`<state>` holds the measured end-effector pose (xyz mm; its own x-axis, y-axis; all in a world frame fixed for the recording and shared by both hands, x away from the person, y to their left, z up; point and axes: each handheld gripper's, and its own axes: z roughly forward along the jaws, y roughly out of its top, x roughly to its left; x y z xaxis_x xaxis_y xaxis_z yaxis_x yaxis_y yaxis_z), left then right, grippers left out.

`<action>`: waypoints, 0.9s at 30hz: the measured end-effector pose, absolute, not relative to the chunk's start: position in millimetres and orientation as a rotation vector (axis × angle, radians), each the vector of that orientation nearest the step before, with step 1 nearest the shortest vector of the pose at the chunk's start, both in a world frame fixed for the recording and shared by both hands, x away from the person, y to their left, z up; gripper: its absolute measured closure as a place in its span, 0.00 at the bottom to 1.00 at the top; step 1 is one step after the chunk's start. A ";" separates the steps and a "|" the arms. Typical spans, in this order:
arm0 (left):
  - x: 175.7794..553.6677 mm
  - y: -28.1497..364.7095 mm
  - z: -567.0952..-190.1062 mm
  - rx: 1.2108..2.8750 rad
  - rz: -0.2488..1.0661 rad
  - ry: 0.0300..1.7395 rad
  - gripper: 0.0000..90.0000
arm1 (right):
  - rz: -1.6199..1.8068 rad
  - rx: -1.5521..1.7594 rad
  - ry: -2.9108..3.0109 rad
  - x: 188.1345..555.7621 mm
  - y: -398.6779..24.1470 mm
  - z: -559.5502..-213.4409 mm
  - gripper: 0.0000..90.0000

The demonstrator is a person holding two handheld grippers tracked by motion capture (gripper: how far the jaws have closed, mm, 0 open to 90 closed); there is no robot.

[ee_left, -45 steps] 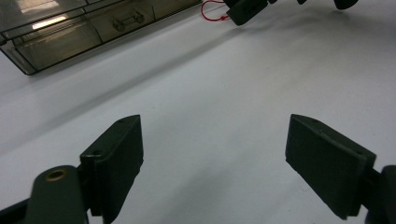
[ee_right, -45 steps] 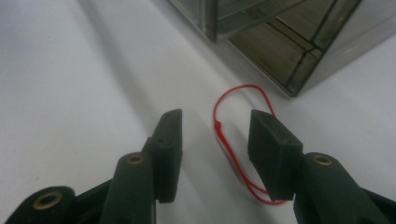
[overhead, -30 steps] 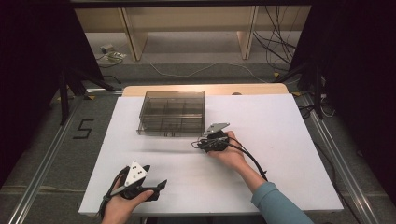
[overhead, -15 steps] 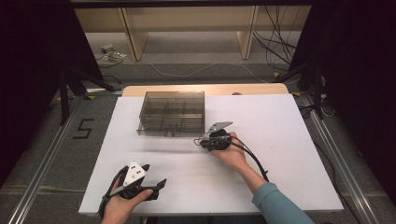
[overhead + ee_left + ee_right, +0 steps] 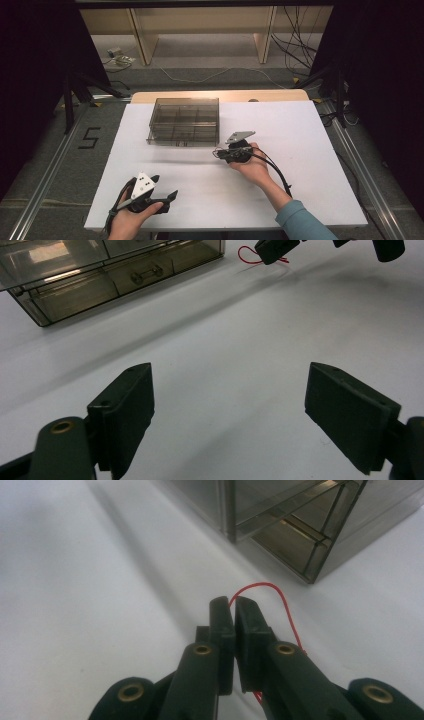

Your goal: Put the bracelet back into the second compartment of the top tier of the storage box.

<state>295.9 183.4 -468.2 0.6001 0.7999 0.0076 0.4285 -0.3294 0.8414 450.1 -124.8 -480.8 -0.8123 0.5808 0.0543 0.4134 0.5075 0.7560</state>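
One smoky, see-through compartment box [image 5: 184, 121] sits toward the far side of the white counter [image 5: 310, 150], its inside split by dividers into several cells; through the front wall in the left gripper view a small metal part [image 5: 146, 274] lies in one of the near cells. There is one thin red wire [image 5: 280, 605], and there are two grippers, one in each hand. The right gripper [image 5: 219, 152] is held just off the box's near right corner, low over the counter; its fingers [image 5: 221, 625] are clenched almost together, and the red wire loops out from between their tips and curves back down along the right-hand finger, so they are pinching it. The left gripper [image 5: 162, 188] is near the counter's front edge, well apart from the box and from the other hand; its fingers [image 5: 127, 412] are spread wide, gripping nothing, with bare counter between them.
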 end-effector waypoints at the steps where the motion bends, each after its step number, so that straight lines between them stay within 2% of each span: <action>1: 295.9 183.4 -468.2 1.963 0.543 0.976 0.22 | 1.197 0.850 2.543 449.0 -125.0 -480.1 0.97; 27: 296.1 183.7 -467.3 1.949 0.555 0.984 0.22 | 1.291 0.800 2.509 431.1 -131.6 -456.7 0.97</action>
<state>296.1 183.7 -467.3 0.5899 0.8075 0.0082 0.4249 -0.3190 0.8472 431.1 -131.6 -456.7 -0.8312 0.5527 0.0604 0.3704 0.4694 0.8016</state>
